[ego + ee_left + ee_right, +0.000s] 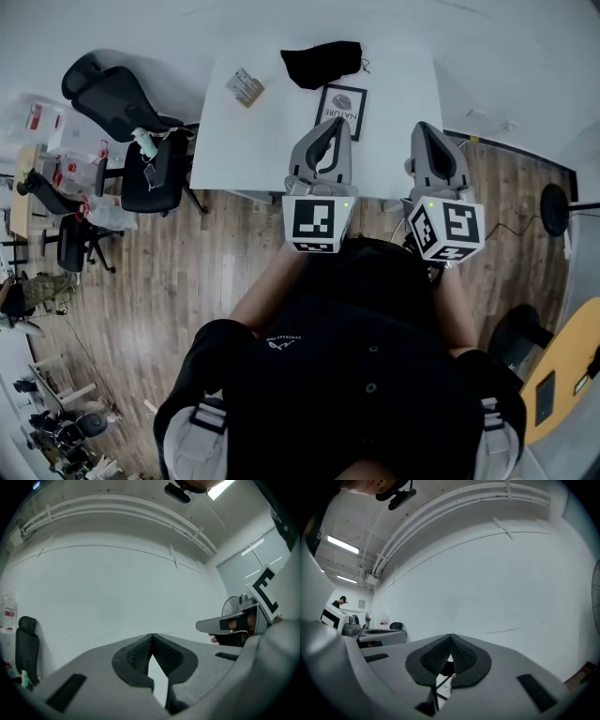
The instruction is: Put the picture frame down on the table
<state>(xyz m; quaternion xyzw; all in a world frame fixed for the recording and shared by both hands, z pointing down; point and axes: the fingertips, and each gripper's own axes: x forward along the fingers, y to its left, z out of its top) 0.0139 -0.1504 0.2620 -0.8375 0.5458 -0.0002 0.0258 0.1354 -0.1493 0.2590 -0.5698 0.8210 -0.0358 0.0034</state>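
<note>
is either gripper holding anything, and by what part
Nothing is held: left gripper and right gripper are both shut and empty; the picture frame lies on the table.

Bright, even lighting; strong fisheye distortion at edges.

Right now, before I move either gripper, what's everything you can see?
table: one, white, ahead of both grippers
picture frame: one, black with white print, on the table
pouch: one, black, table's far side
small packet: one, tan, table's left part
office chairs: at least two, black, left of the table
floor: wood planks
left gripper: grey, shut, empty
right gripper: grey, shut, empty
</note>
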